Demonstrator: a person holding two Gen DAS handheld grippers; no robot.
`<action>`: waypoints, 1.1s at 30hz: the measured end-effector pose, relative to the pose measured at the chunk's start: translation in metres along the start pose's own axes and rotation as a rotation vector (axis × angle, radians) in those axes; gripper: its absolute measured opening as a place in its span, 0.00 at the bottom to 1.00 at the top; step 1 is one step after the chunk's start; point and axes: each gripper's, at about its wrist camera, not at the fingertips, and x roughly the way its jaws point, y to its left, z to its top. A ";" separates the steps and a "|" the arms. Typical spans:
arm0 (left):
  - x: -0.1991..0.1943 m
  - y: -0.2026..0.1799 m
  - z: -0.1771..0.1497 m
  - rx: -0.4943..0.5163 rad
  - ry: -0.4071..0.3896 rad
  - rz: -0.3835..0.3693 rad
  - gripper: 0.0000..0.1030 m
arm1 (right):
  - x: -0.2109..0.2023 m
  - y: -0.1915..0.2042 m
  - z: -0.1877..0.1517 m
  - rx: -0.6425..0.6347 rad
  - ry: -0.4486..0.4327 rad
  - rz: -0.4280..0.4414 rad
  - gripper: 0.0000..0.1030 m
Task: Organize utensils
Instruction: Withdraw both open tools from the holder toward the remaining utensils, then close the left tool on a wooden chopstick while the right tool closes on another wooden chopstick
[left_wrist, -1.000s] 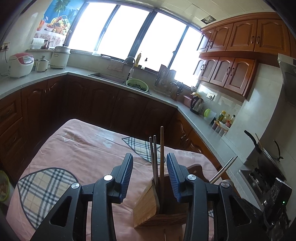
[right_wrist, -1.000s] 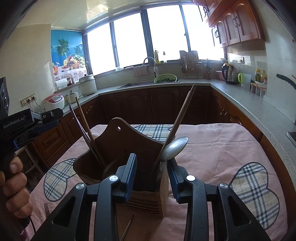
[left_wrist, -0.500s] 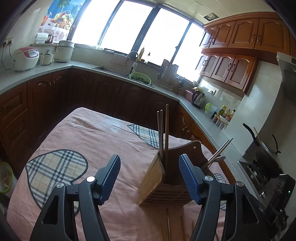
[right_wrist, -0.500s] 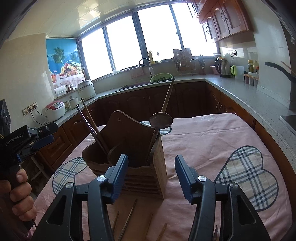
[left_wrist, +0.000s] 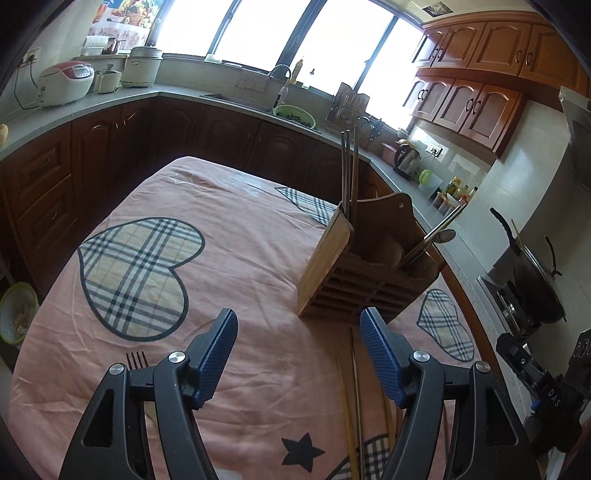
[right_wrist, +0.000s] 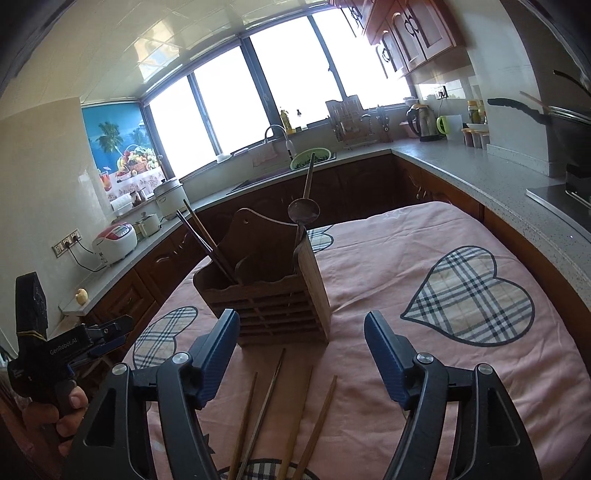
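A wooden utensil holder (left_wrist: 365, 280) (right_wrist: 273, 295) stands on the pink tablecloth (left_wrist: 240, 258). Dark chopsticks (left_wrist: 349, 170) (right_wrist: 207, 240) stick up from one compartment, and a spoon (left_wrist: 439, 236) (right_wrist: 303, 212) leans in another. Several loose chopsticks (left_wrist: 351, 406) (right_wrist: 266, 406) lie on the cloth in front of the holder. Fork tines (left_wrist: 137, 360) peek out beside the left finger. My left gripper (left_wrist: 299, 328) is open and empty, short of the holder. The jaws of my right gripper (right_wrist: 301, 325) are opening, with nothing between them and the loose chopsticks below.
A hand (right_wrist: 48, 417) holds the left gripper at the right wrist view's left edge. Kitchen counters (right_wrist: 480, 166) wrap around the table, with a kettle (right_wrist: 421, 122), a rice cooker (left_wrist: 66, 83) and a wok (left_wrist: 535, 280) on the stove. A bowl (left_wrist: 16, 314) sits on the floor.
Both grippers have backed away from the holder and spread from narrow to wide. The holder now stands farther ahead, and the loose chopsticks and the fork have come into view.
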 end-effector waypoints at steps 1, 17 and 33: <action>-0.003 0.000 -0.003 0.000 0.006 0.001 0.67 | -0.003 -0.001 -0.003 0.005 0.004 -0.001 0.70; -0.023 0.000 -0.036 0.007 0.055 0.026 0.67 | -0.037 -0.006 -0.047 0.027 0.044 -0.027 0.70; 0.005 -0.017 -0.038 0.046 0.128 0.059 0.67 | -0.026 -0.008 -0.057 0.031 0.085 -0.031 0.70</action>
